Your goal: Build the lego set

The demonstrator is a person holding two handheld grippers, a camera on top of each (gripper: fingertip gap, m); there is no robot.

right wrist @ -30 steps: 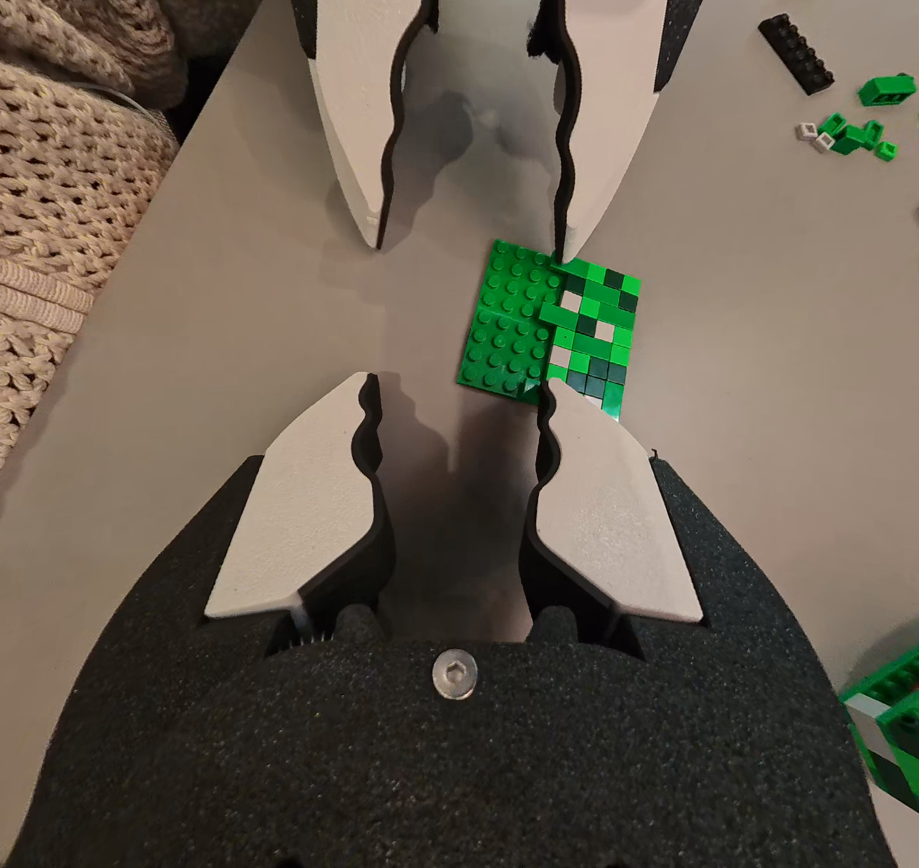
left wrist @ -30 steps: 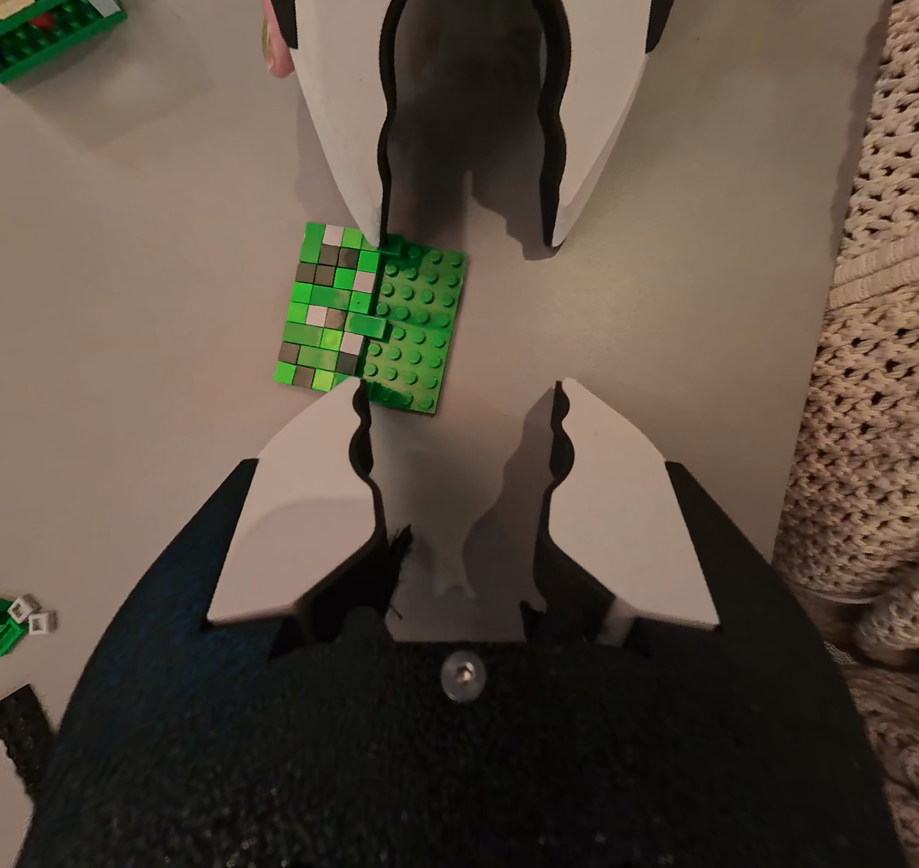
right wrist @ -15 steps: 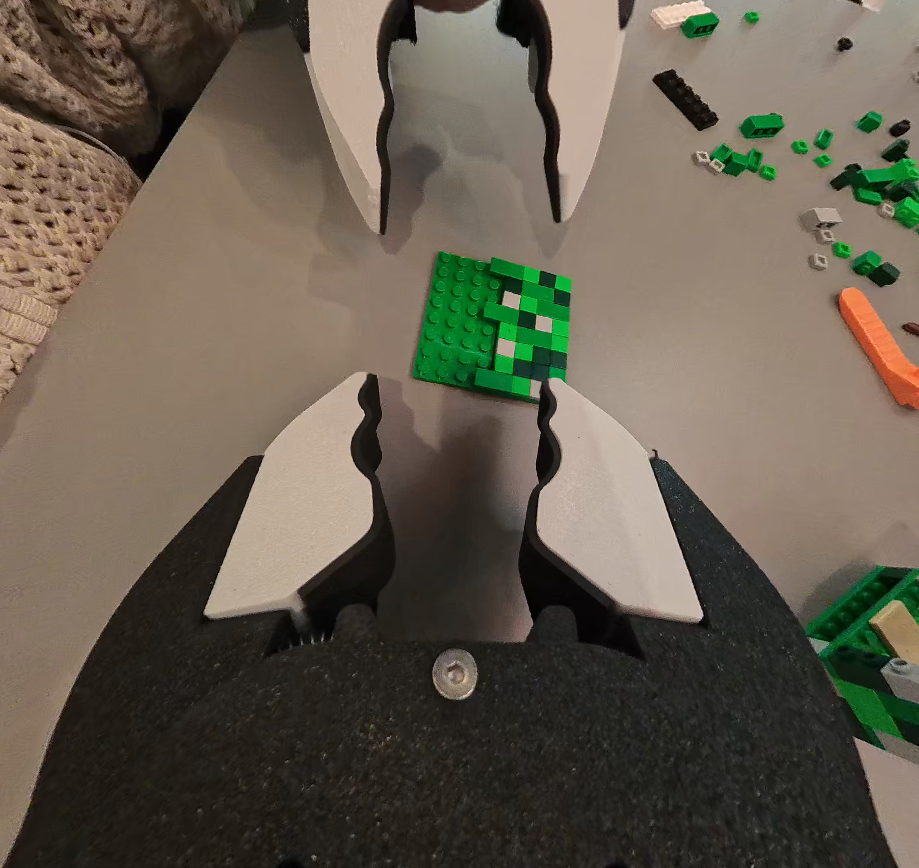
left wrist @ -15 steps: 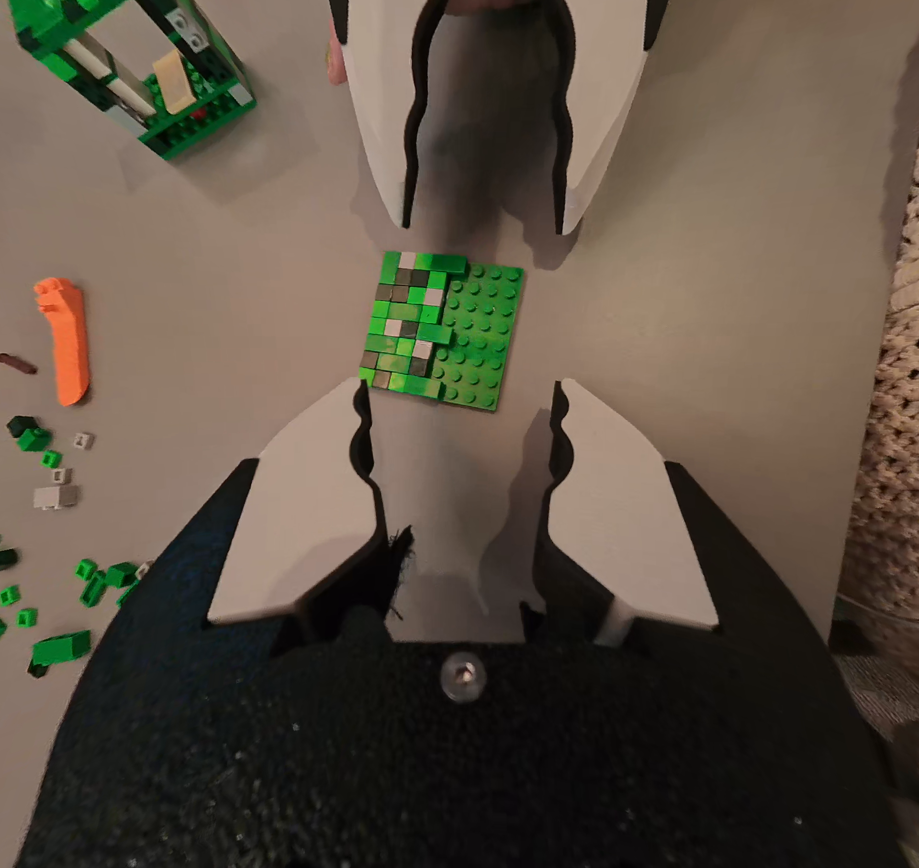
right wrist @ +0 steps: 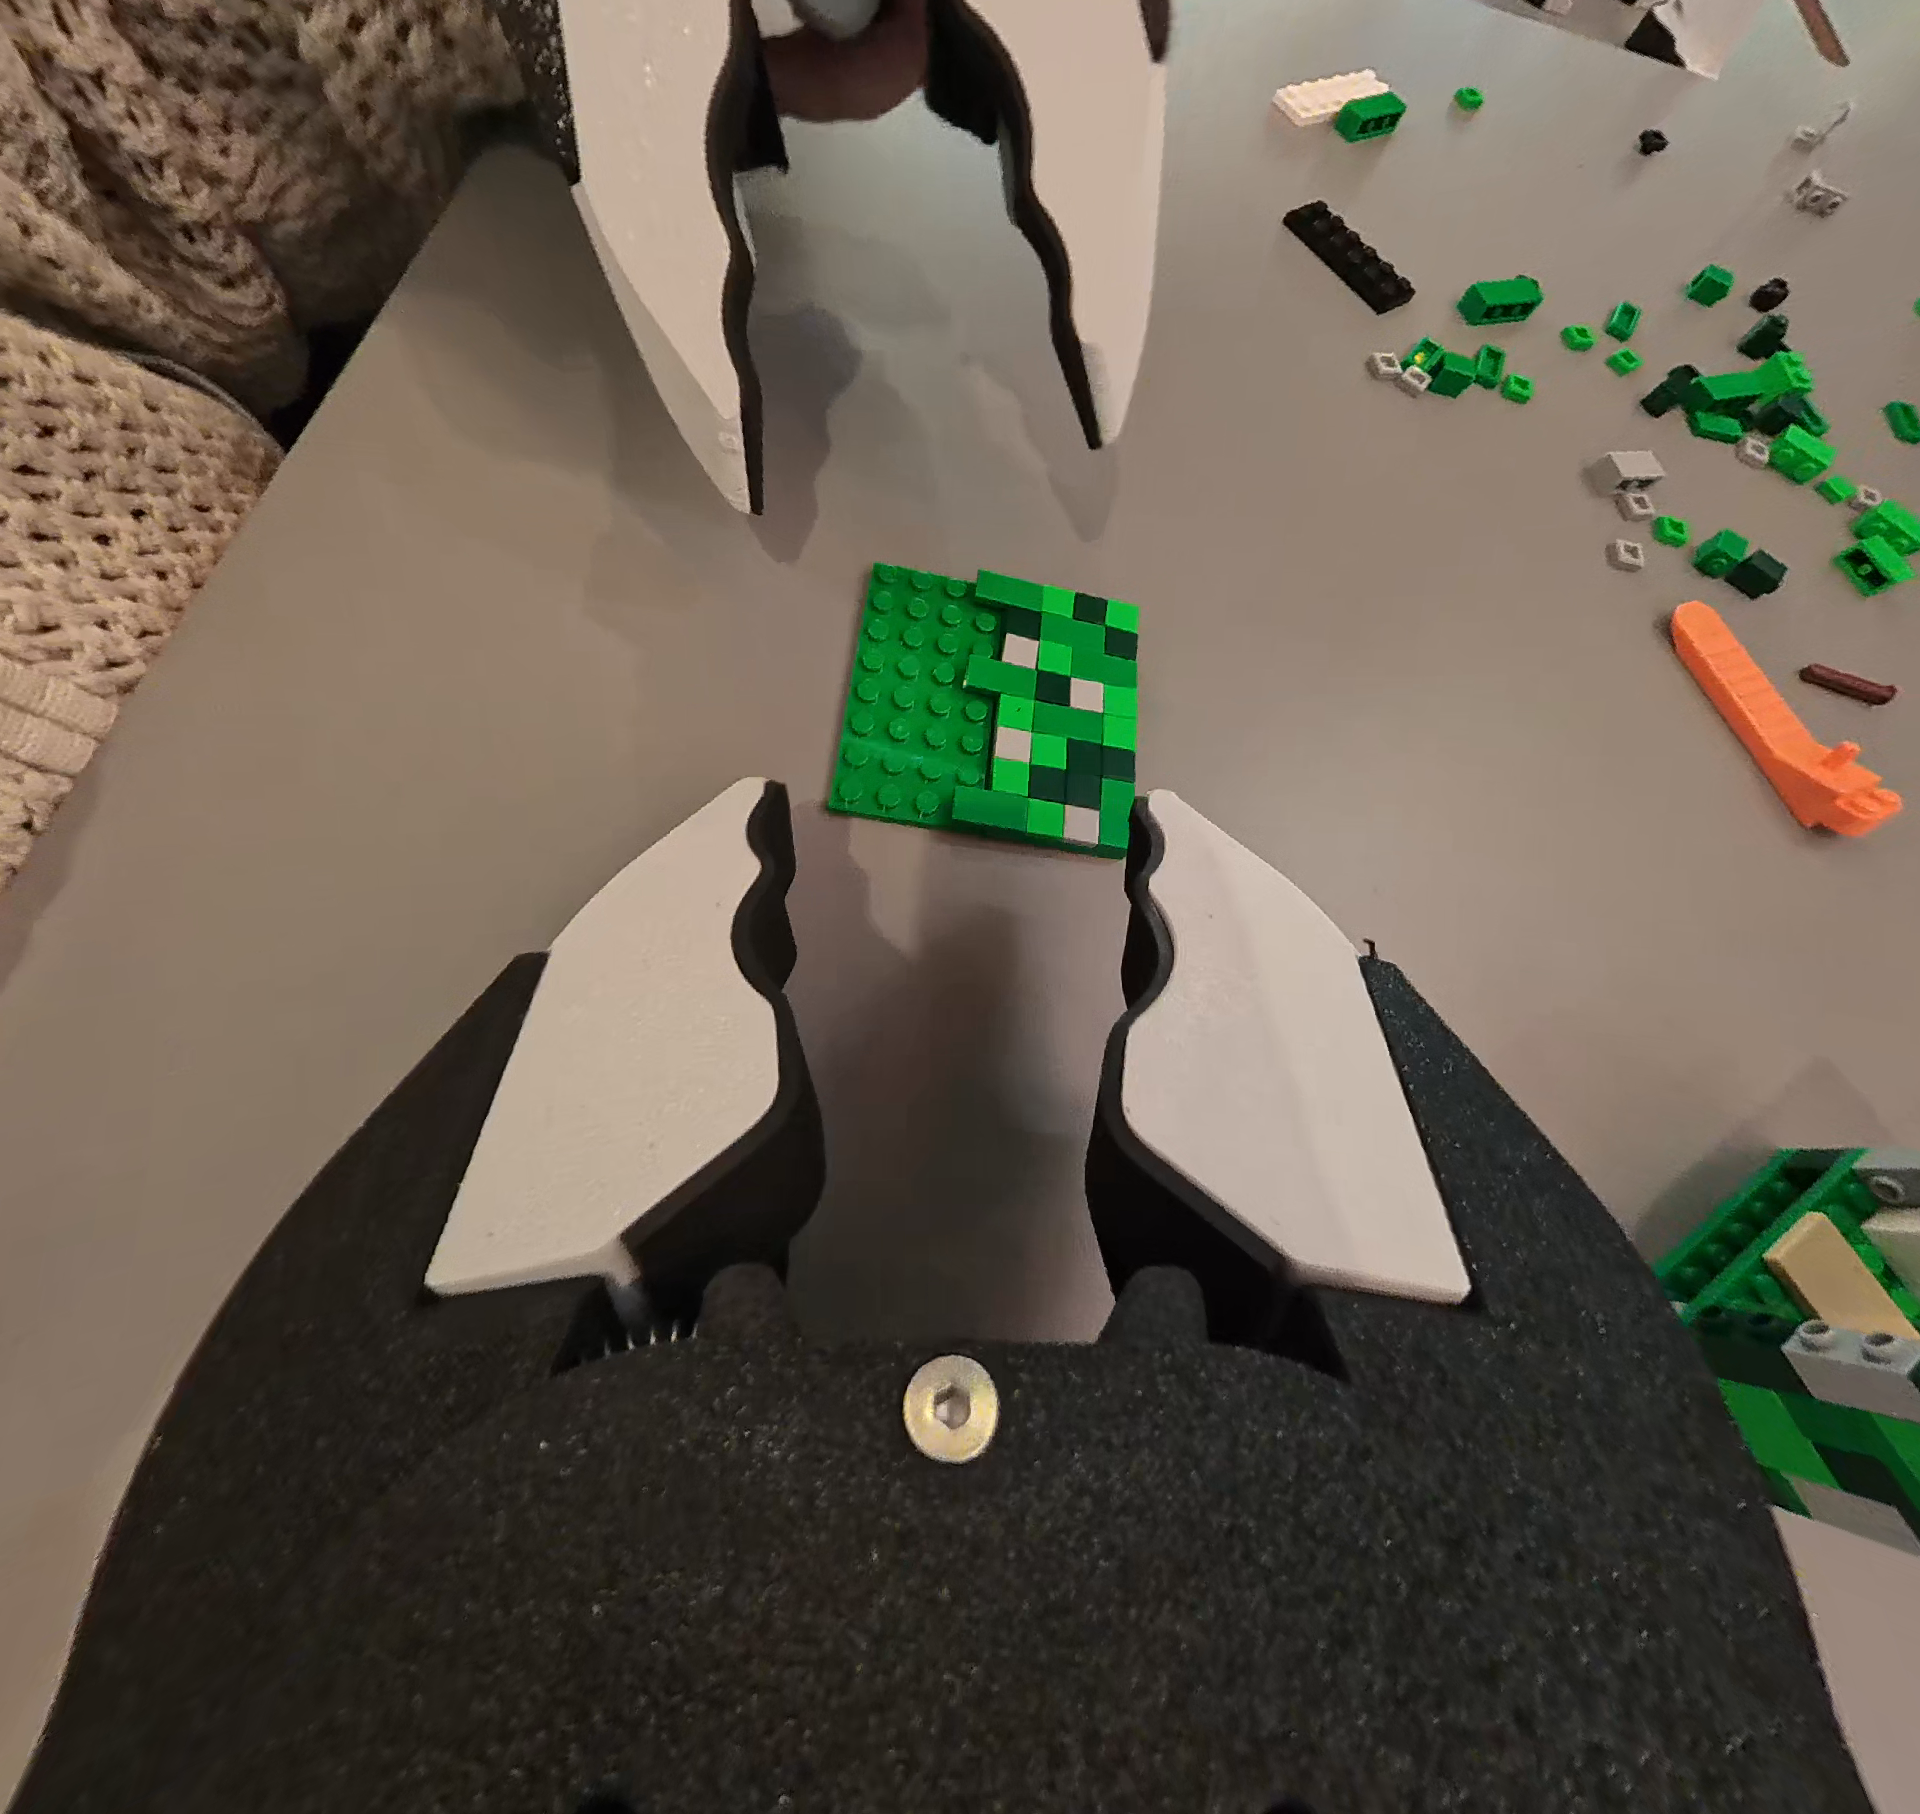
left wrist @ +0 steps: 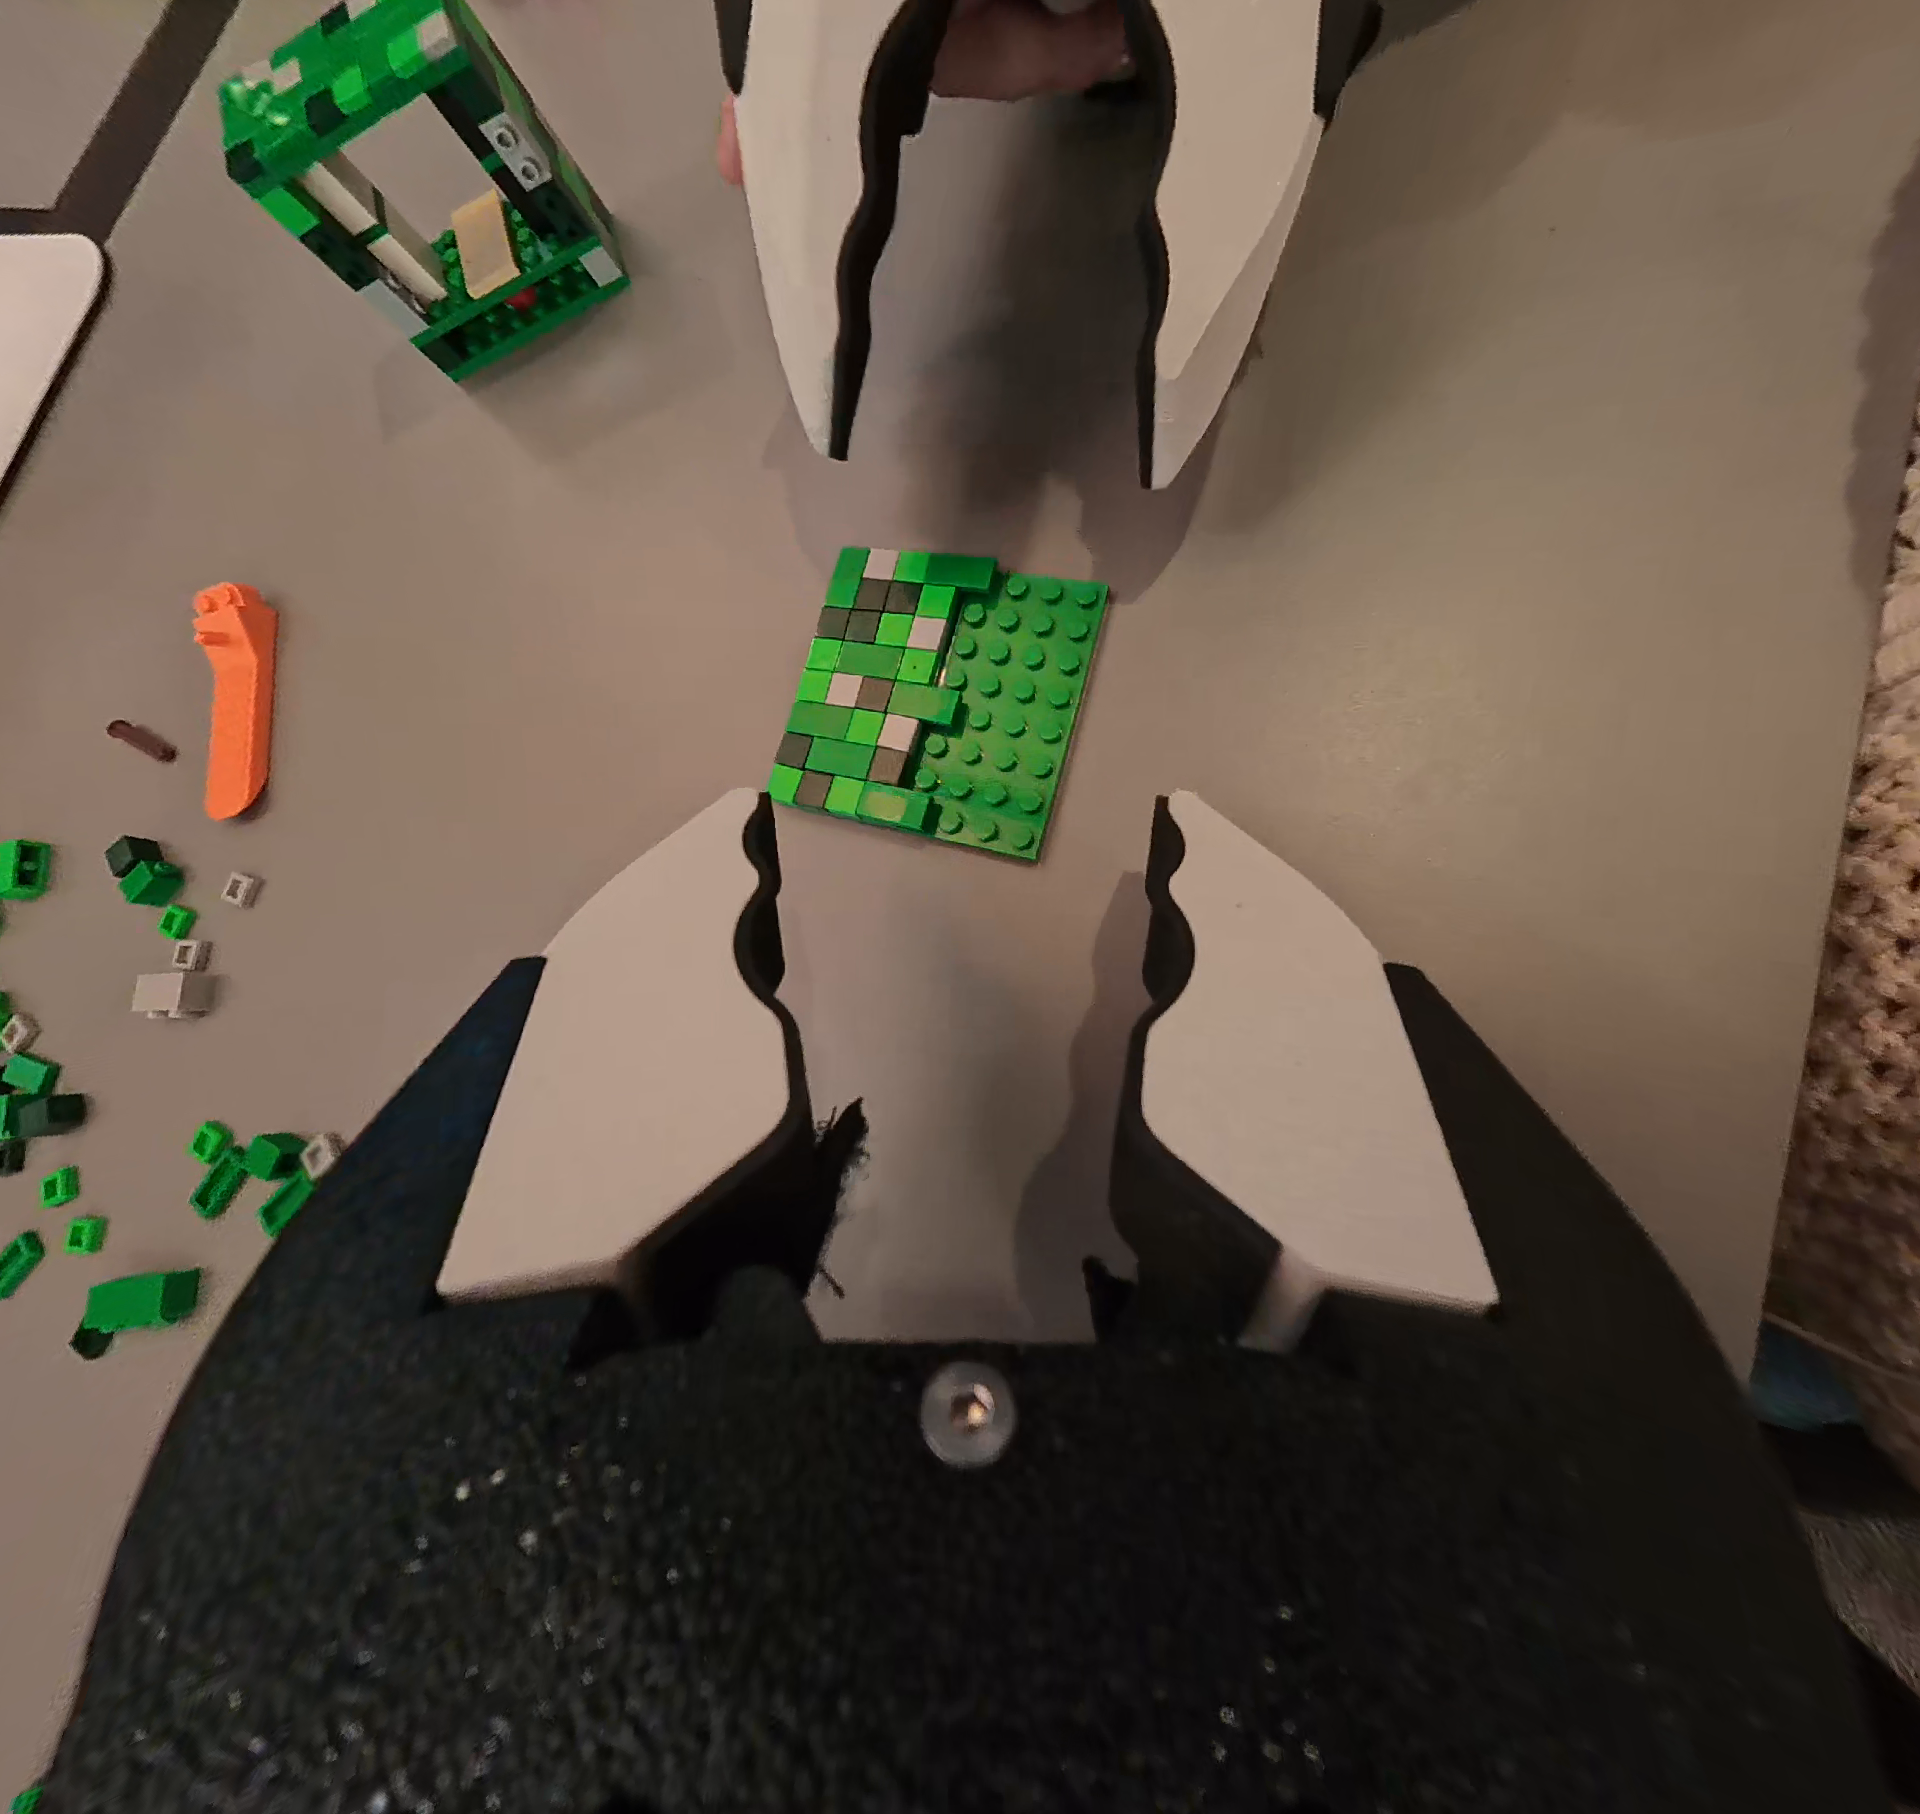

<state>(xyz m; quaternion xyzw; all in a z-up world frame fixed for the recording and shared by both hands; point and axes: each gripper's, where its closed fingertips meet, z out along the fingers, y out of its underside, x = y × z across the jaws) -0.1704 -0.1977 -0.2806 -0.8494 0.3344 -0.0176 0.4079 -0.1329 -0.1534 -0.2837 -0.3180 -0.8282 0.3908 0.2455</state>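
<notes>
The green plate (left wrist: 1023, 715), half covered in tiles, lies flat on the tabletop (left wrist: 1455, 621) at mid-frame, between the 2 facing grippers and touching neither. The left hand-held gripper (left wrist: 961, 808) and right hand-held gripper (right wrist: 956, 798) are both released and empty. Tiling looks half done; next likely means fetching a loose tile (right wrist: 1725, 549) from the right of the right wrist view.
</notes>
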